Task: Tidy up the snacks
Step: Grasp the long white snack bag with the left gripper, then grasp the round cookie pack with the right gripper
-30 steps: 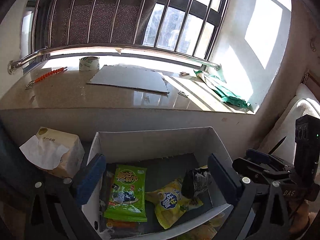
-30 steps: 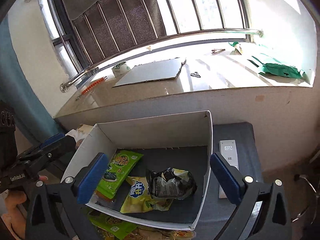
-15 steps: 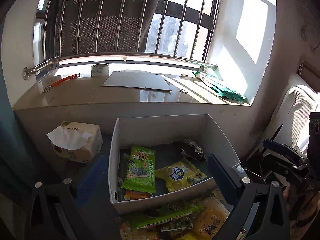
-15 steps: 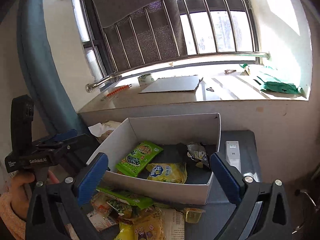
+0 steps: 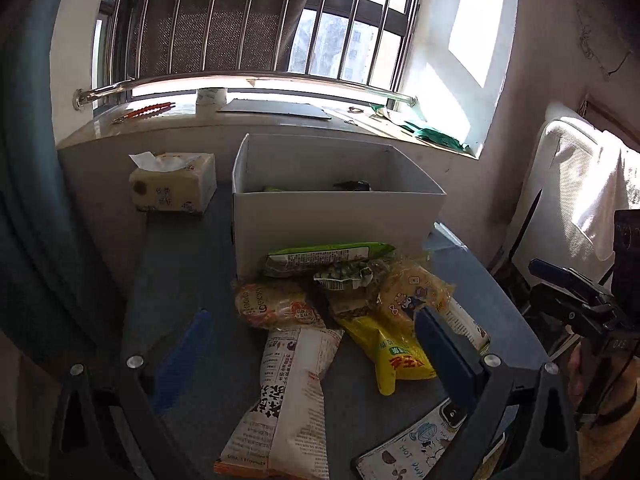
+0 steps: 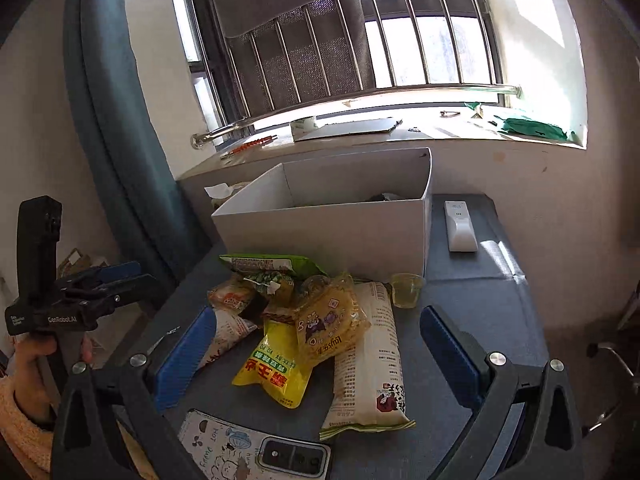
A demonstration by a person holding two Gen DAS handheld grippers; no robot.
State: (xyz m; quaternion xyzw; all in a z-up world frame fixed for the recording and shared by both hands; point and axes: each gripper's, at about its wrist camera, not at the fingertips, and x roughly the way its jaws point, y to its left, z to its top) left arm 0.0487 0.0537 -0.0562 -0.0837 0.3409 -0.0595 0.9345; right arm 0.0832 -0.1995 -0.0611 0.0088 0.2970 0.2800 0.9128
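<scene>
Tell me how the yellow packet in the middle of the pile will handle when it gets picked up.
The yellow packet looks like thin, glossy film, so it will probably flex and may slip between the pads. It seems puffed with air, so likely light for its size. The orange bag lies across its top edge and would probably slide off when it lifts.

We see a barred window (image 6: 420,48) w/ sun pouring in over a stone sill (image 5: 168,124). Blue curtain (image 6: 116,128) hangs at left, pale plaster walls (image 5: 560,48) around. Grey-blue tabletop (image 6: 480,292) sits below the sill, partly sunlit.
</scene>
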